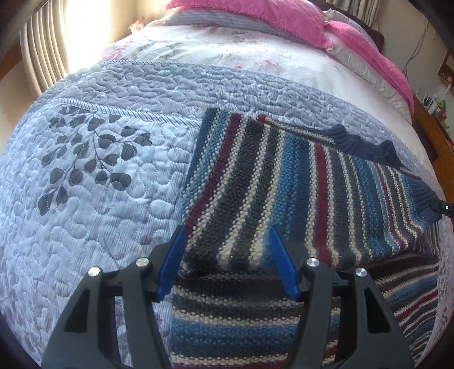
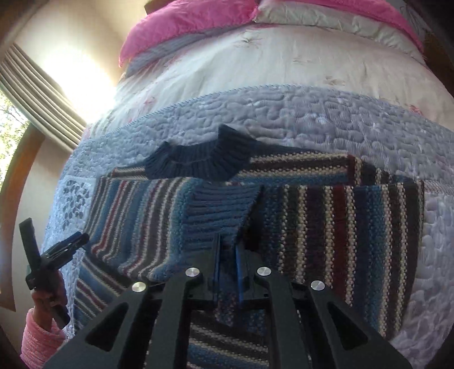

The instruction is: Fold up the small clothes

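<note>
Readable text: none that I can make out in either of my wrist views.
Striped sweater (image 1: 283,181): I see no tag or lettering on it.
Quilt (image 1: 113,170): only a leaf print, no words.
My grippers: no markings I can read.

My left gripper (image 1: 227,241) hovers with jaws spread over a striped knit sweater (image 1: 283,181) on the bed.

I see its blue fingertips (image 1: 177,249) wide apart above the blue, maroon, cream and grey knit, gripping nothing. The sweater's sleeve lies folded across the body, navy ribbed collar (image 1: 360,142) at the far edge. Beneath it lies a pale blue quilted bedspread (image 1: 113,198) with a dark leaf print; pink pillows (image 1: 255,14) sit beyond.
</note>
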`<action>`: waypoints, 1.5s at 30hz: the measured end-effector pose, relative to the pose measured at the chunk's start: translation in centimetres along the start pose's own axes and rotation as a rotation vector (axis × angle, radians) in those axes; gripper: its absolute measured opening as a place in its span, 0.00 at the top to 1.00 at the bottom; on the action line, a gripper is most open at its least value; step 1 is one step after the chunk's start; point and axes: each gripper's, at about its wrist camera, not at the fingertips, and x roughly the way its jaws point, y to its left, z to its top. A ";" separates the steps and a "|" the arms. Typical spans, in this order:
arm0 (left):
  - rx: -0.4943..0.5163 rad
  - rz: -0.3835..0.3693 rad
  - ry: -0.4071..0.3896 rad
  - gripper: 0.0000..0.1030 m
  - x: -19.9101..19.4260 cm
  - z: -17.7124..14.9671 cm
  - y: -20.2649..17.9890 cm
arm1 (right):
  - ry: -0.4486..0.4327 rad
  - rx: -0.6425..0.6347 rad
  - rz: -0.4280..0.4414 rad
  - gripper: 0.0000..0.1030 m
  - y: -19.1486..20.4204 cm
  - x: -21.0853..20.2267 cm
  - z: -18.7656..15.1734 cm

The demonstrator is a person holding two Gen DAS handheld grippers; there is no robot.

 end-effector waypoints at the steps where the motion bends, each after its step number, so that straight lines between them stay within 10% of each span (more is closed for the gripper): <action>1: 0.002 0.011 0.013 0.42 0.6 -0.1 0.0 | 0.012 0.004 -0.015 0.86 -0.5 0.6 -0.3; 13: 0.025 -0.104 -0.033 0.41 -1.7 0.7 -3.0 | -0.037 -0.046 0.067 0.78 2.5 -2.3 -0.1; 17: 0.049 -0.083 0.012 0.41 0.3 -0.5 -3.6 | 0.020 -0.065 -0.039 0.78 2.4 0.3 -1.6; 38: 0.046 -0.066 0.010 0.38 2.3 -1.6 -3.3 | 0.010 0.088 0.015 0.79 -0.3 3.2 -3.6; 41: 0.015 -0.076 0.002 0.35 -0.5 -2.0 -2.7 | -0.035 0.058 0.007 0.50 0.8 0.0 -4.8; 45: 0.074 -0.063 -0.001 0.33 -4.3 -5.1 -2.2 | -0.077 -0.035 -0.011 0.47 1.7 -4.0 -9.8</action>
